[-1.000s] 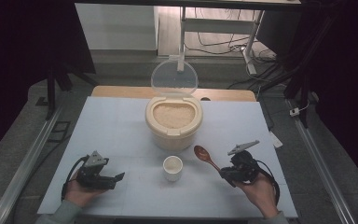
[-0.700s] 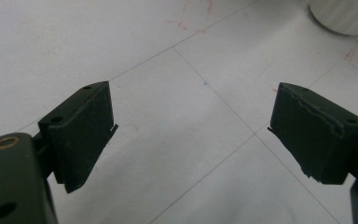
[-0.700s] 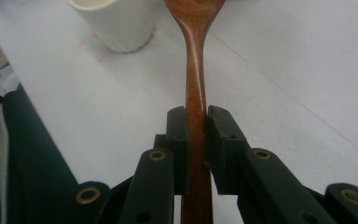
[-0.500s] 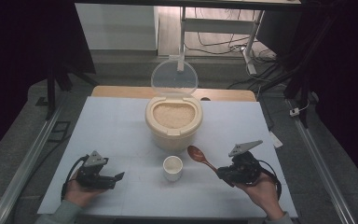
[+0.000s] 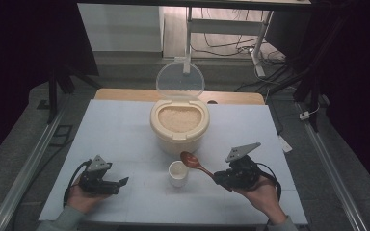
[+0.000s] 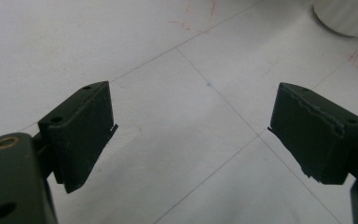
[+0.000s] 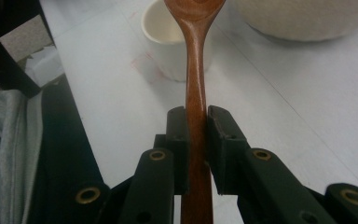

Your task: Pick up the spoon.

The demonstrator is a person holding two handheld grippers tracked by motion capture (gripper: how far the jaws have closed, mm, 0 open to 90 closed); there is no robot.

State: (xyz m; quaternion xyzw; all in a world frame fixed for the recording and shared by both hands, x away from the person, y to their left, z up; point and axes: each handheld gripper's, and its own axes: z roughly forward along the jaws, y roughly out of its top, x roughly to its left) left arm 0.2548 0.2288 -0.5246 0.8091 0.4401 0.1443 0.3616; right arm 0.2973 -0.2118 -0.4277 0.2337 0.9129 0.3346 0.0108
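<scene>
My right gripper [image 5: 220, 180] [image 7: 196, 116] is shut on the handle of a wooden spoon [image 5: 195, 164] [image 7: 196, 70]. The spoon's bowl hangs just right of and above a small white cup [image 5: 178, 173] [image 7: 170, 42] at the table's middle front. Behind the cup stands a cream rice container [image 5: 178, 122] [image 7: 303, 18] full of rice, its clear lid [image 5: 179, 82] tipped up. At the front left my left gripper [image 5: 121, 182] [image 6: 191, 135] rests open over bare table, nothing between its fingers.
The white table [image 5: 111, 130] ends at a wooden strip [image 5: 125, 95] at the back. Metal rails [image 5: 33, 159] run along both sides. A small white tag [image 5: 285, 144] lies near the right edge. A grey sleeve [image 7: 4, 154] shows at the left of the right gripper view.
My right gripper has carried the spoon leftward and a little toward the container, bringing its bowl close to the cup. The left gripper has stayed put.
</scene>
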